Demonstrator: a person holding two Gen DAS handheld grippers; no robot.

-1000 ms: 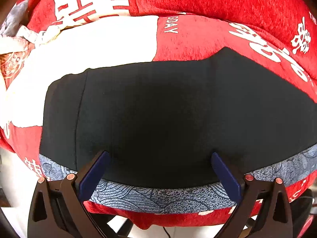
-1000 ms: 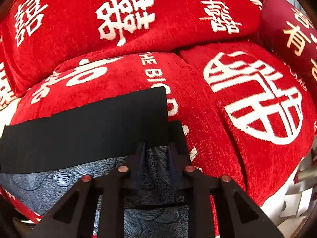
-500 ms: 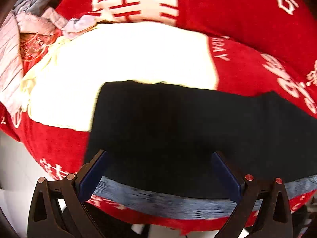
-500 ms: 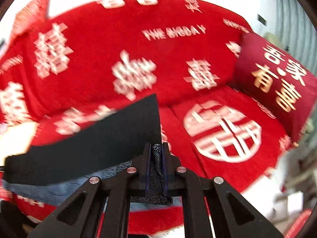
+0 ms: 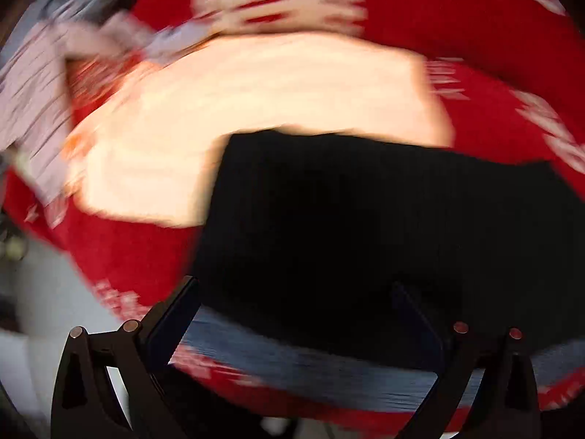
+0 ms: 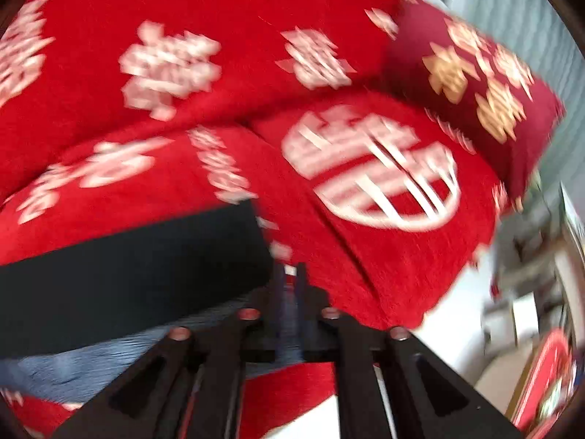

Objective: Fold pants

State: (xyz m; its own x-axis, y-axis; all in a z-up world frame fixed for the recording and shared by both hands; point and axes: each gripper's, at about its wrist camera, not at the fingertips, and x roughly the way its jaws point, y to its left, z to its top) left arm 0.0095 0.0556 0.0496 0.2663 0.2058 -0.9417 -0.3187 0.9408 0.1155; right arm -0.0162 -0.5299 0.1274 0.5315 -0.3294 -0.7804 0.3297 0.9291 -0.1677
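Note:
Black pants (image 5: 365, 219) with a grey patterned band along the near edge (image 5: 310, 366) lie on a red sofa. Both views are blurred by motion. My left gripper (image 5: 296, 303) is open, its fingers wide apart over the pants' near left part, holding nothing. In the right wrist view the pants (image 6: 128, 274) stretch to the left. My right gripper (image 6: 290, 281) is shut on the grey patterned band of the pants (image 6: 289, 325) at their right end.
The red sofa cover (image 6: 384, 256) carries white characters. A cream patch (image 5: 256, 109) and a heap of other clothes (image 5: 44, 91) lie left of the pants. A dark red cushion (image 6: 475, 84) stands at the right. The floor shows past the sofa's front edge.
The right gripper closed on the pants' band and has swung down and to the right with it. The left gripper stayed open and shifted left along the pants.

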